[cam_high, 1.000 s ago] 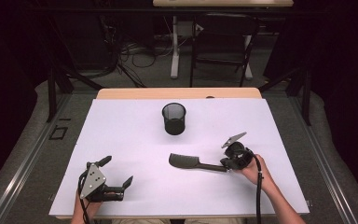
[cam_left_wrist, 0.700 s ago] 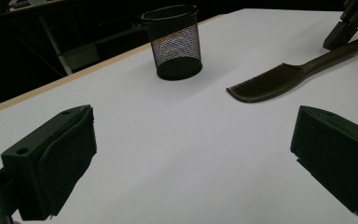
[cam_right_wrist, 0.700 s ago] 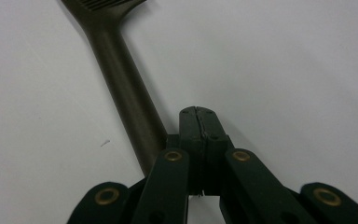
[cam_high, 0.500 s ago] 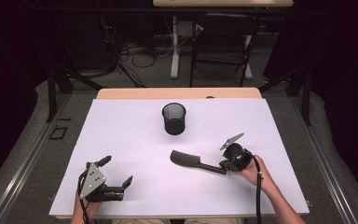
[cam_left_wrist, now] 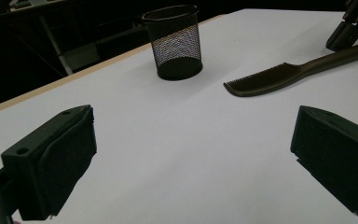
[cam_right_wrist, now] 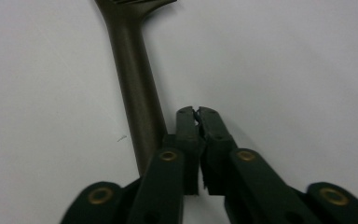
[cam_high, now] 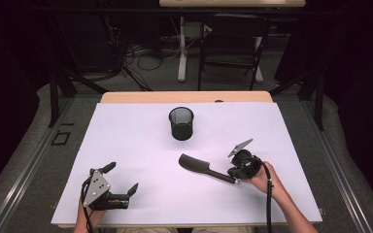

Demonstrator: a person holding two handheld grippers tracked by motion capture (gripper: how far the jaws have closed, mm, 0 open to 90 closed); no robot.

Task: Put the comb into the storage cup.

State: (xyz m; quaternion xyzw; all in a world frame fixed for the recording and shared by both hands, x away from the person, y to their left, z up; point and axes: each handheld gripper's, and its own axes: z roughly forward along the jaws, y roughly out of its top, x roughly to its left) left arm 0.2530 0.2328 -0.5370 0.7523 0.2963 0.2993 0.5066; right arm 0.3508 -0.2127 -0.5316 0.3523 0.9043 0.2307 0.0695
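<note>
1. Looking down in the high view, the comb (cam_high: 201,167) lies on the desk (cam_high: 141,141) where it lay 1 second ago, its handle end at the right gripper (cam_high: 235,179), short of the mesh pen cup (cam_high: 181,124).
2. Left gripper view: the left gripper (cam_left_wrist: 191,158) has its fingers (cam_left_wrist: 56,158) spread wide, empty.
3. Right gripper view: the fingers, all but closed, have just parted slightly beside the handle with nothing between them; the comb still needs grasping.

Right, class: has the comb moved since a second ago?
Yes. The comb has turned slightly, its toothed end swinging toward the mesh cup, which stayed put.
</note>
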